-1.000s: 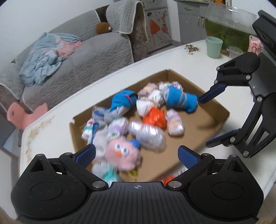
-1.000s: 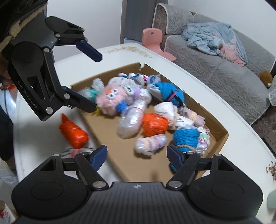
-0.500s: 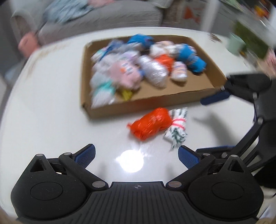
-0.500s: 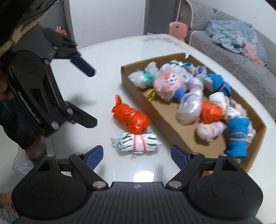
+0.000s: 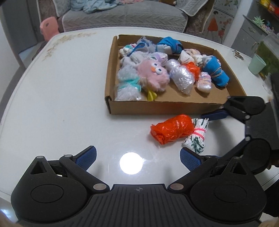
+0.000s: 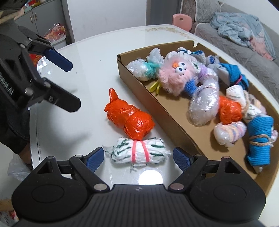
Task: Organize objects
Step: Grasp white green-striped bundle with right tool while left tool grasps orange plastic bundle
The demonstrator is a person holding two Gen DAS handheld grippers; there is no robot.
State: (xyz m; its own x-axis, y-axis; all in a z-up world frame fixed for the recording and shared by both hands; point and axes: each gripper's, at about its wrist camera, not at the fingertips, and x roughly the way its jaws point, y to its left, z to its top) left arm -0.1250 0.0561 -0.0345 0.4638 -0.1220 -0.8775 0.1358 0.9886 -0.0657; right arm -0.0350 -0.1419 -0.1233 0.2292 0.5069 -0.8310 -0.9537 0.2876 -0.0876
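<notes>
step in hand: approach to pick up. the right gripper (image 6: pixel 138 157) stands open and empty over the white bundle (image 6: pixel 137 153), which lies on the white table (image 6: pixel 90 57) touching the orange bundle (image 6: pixel 130 118), beside the cardboard tray (image 6: pixel 157 104). the left gripper (image 5: pixel 137 158) is open, empty. next move, likely: lower, close, lift into the tray. a grey sofa (image 5: pixel 122 15) stands behind.

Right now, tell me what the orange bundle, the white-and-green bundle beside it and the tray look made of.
Orange bundle: thin plastic film, probably a bag; glossy, crinkled, twisted tail.
White-and-green bundle: soft knit or woven cloth, matte, frayed ends, tied with pink bands.
Tray: brown cardboard, matte, with a torn corner.
</notes>
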